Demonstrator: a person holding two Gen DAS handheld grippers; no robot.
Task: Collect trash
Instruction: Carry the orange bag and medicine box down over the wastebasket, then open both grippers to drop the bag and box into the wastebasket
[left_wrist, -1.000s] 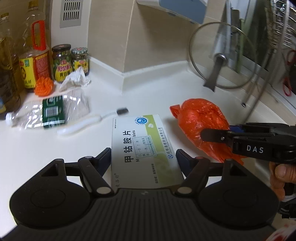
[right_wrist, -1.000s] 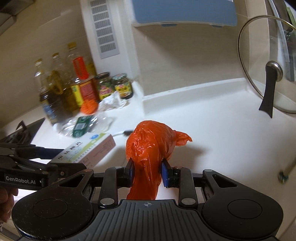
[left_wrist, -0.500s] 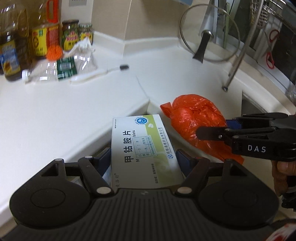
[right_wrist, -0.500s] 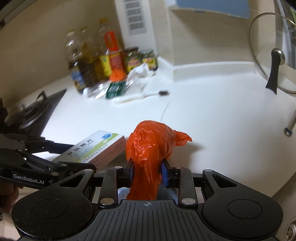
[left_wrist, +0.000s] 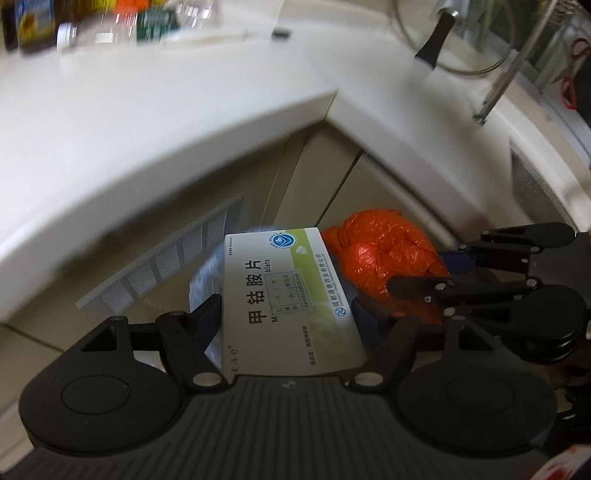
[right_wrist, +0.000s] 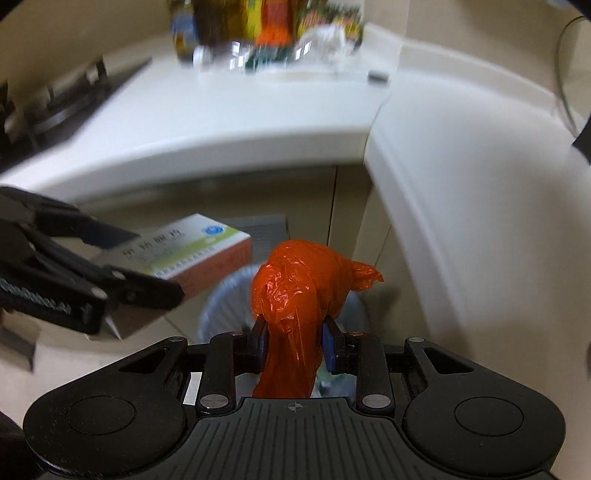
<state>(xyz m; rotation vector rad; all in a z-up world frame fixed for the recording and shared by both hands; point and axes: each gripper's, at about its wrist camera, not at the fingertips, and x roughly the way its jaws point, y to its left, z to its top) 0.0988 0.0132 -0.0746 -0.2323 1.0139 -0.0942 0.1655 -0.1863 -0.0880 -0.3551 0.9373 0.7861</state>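
Note:
My left gripper (left_wrist: 285, 303) is shut on a white and green medicine box (left_wrist: 284, 295), which sticks out forward between the fingers. Just to its right, my right gripper (right_wrist: 294, 334) is shut on a crumpled orange plastic bag (right_wrist: 295, 295); the blue pads squeeze its lower part. Both point steeply down in front of the cabinet, below the counter edge. A bin with a pale blue liner (right_wrist: 221, 306) stands on the floor under the bag and box. From the right wrist view the box (right_wrist: 199, 247) is at the left; from the left wrist view the bag (left_wrist: 380, 254) is at the right.
The white L-shaped countertop (left_wrist: 147, 129) curves overhead, with beige cabinet doors and a vent grille (left_wrist: 159, 266) below it. Bottles, jars, a crushed clear bottle (right_wrist: 236, 55) and a toothbrush lie at the back of the counter. A stove (right_wrist: 55, 107) is at the left.
Both grippers have come away from the counter and sunk below its edge while tilting down, each still holding its item. The lined bin has come into view.

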